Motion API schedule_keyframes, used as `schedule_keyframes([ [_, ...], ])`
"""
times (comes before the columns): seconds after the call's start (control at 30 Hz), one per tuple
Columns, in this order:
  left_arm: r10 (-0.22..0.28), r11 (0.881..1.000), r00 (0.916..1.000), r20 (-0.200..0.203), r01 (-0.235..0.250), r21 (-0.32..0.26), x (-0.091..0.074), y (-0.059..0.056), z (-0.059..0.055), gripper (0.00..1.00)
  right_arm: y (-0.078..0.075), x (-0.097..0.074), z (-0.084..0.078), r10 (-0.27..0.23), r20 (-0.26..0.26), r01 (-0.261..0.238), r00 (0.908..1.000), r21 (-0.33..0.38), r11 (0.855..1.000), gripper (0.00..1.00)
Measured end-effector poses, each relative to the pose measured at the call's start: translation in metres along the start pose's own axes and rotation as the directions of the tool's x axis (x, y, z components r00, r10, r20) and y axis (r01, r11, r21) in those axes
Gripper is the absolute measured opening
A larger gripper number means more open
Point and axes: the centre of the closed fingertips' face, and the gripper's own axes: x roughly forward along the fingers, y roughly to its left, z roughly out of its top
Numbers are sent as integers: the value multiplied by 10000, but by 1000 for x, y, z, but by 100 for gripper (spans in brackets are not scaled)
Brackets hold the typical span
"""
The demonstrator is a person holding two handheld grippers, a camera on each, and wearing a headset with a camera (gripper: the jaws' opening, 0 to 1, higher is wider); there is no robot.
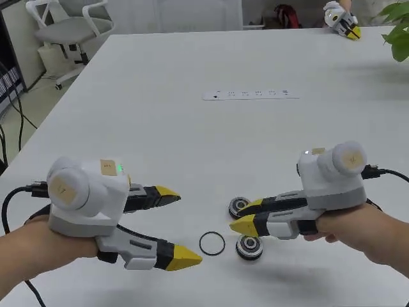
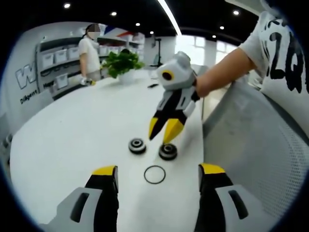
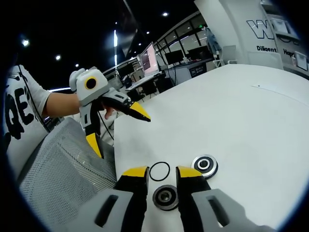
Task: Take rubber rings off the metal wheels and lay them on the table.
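**A:** What is the table (image 1: 192, 134) like under the two tools?
**B:** Smooth, white and matt, with a faint sheen ahead of the jaws.
**A:** And the ring (image 1: 200, 244) just ahead of the left gripper (image 1: 179, 225)?
**B:** Thin black rubber, dull.
**A:** The wheel (image 3: 165, 197) below the tips of the right gripper (image 1: 237, 217)?
**B:** Bright polished metal at the hub, with a dark matt band round the rim. The second wheel (image 3: 204, 165), just outside the right gripper's jaws, looks the same.
**A:** The tools themselves?
**B:** Smooth white plastic bodies, black plastic jaws and slightly glossy yellow tips.
**A:** Beside the left gripper?
**B:** Grey mesh (image 2: 251, 145), open-weave and rough-looking.
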Motion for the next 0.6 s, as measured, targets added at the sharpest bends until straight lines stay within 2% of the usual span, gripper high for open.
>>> schedule_keyframes([
  [0.3,-354,9994,9993,-137,354,32,13,-1,6,62,-7,-23,-8,-232,75,232,9997,95,9997,20],
  [0.43,-498,9987,9984,-265,499,54,20,-2,5,59,-8,-26,-15,-284,10,283,9996,54,9996,19],
  [0.6,-626,9980,9974,-348,624,-51,30,-2,3,57,-10,-24,-29,-219,-321,218,9992,-39,9998,20],
])
